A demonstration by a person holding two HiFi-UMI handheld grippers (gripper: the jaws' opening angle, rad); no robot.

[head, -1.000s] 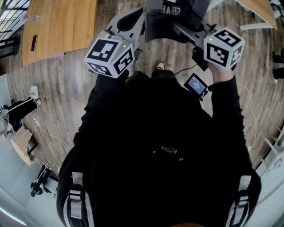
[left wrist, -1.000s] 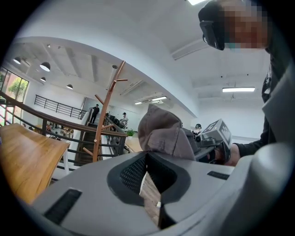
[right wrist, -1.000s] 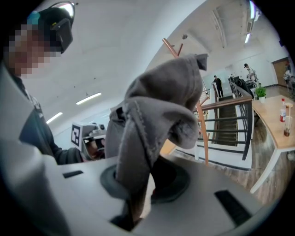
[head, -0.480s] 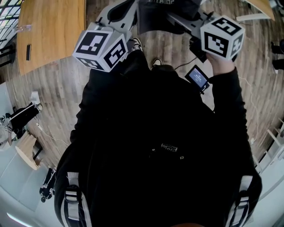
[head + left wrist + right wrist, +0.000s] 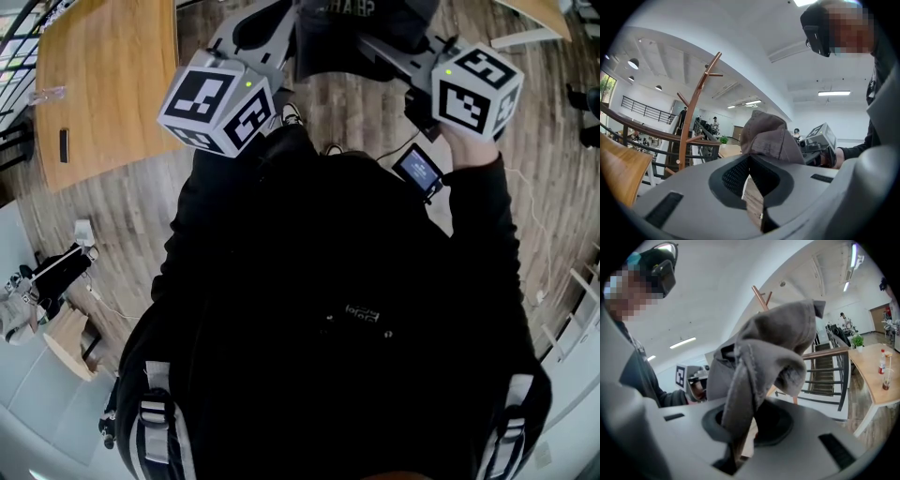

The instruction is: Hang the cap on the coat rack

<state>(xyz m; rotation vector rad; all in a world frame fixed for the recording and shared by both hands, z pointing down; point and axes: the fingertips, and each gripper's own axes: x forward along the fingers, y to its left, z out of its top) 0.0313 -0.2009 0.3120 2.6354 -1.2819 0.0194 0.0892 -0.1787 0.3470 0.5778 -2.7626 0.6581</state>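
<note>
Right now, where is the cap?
The cap is at the head view's top centre, gripped between the left tool and the right tool. In the left gripper view the coat rack stands to its left, apart from it.

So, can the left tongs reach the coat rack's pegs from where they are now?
Probably not yet. The coat rack stands well apart from the left tongs, ahead to their left. The way looks free, though both they and the right tongs grip the cap.
</note>
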